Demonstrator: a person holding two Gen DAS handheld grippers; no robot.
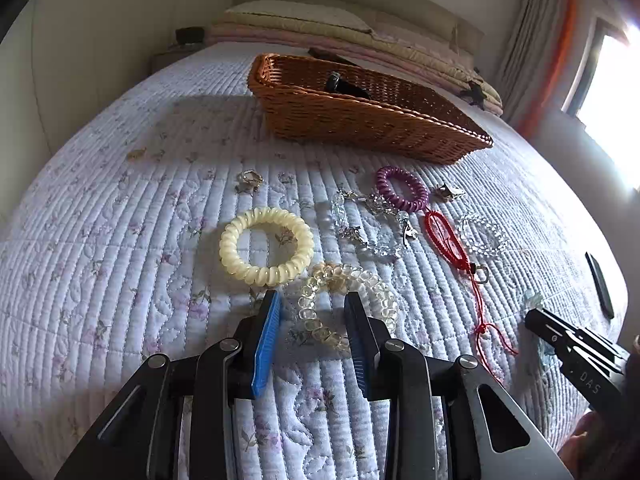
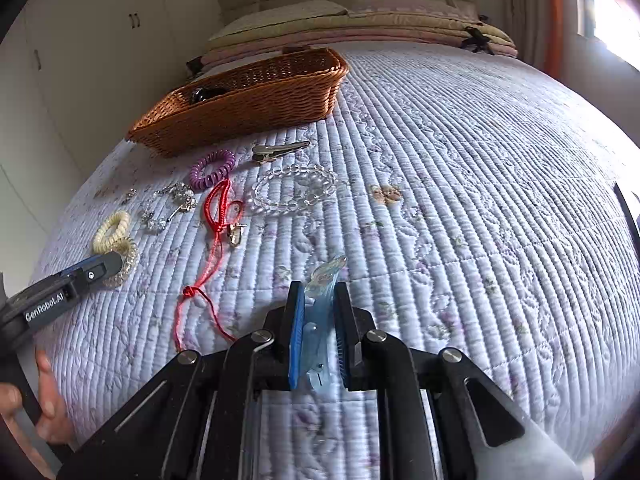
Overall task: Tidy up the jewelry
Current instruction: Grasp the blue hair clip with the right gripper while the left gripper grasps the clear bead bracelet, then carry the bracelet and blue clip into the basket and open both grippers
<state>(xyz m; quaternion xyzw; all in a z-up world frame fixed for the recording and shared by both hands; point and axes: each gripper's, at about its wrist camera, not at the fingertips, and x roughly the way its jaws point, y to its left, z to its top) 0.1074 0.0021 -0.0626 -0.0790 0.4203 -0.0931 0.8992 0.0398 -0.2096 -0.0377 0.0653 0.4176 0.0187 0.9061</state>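
Left gripper straddled clear coil hair tie on quilt; blue pads either side, gaps visible, not pressing. Right gripper clamped on light blue hair clip, tip poking past fingers. Wicker basket sat far side, near pillows, dark item inside. Cream coil tie, purple coil tie, red cord, bead bracelet clustered between basket and grippers. Right half of quilt bare, open room there.
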